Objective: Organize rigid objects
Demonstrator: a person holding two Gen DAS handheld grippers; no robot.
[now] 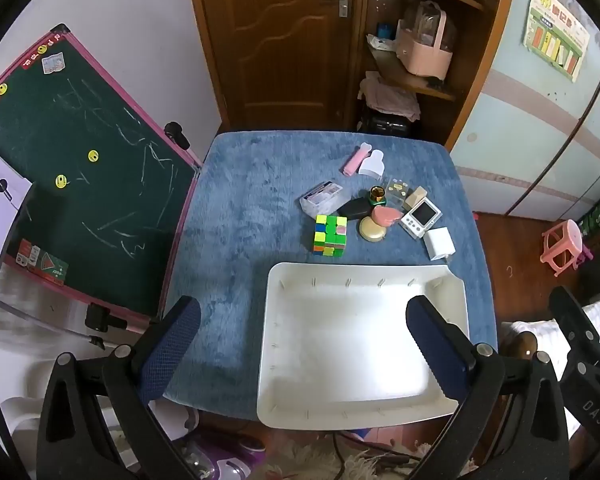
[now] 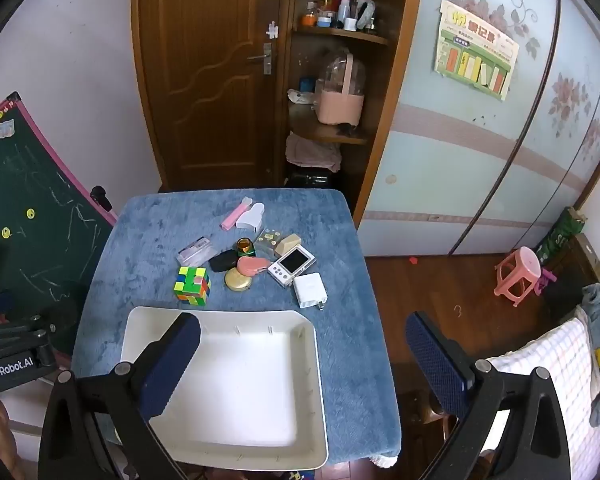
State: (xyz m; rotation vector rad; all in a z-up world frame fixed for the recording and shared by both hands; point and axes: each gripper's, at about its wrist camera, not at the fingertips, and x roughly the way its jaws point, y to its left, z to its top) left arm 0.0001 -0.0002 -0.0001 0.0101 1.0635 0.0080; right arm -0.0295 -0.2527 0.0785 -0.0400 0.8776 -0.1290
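**First pick: start from the edge of the cluster**

Nothing in the white tray (image 1: pixel 288 360) yet; sits bare at the near edge of the blue-covered counter (image 1: pixel 236 208). All items grouped just beyond its far rim: puzzle cube (image 1: pixel 330 236) nearest on the left, white charger (image 1: pixel 439 243) nearest on the right, small camera (image 1: pixel 421 216) beside it, gold round tin (image 1: pixel 373 229) and pink heart case (image 1: pixel 386 214) between, black case (image 1: pixel 354 209) and clear box (image 1: pixel 325 198) behind, pink stick (image 1: pixel 355 162) and white heart box (image 1: pixel 372 164) farther back.

Left gripper (image 1: pixel 302 344) and right gripper (image 2: pixel 302 356) both hovering above the tray, jaws spread fully wide, gripping nothing.

Best taken from the outside in: cube with the left, charger with the right, both standing free enough for a clean grasp. Square the jaws across flat faces, descend straight, close firmly. Likely trouble: tin and heart case touching, so nudging one shifts the other.
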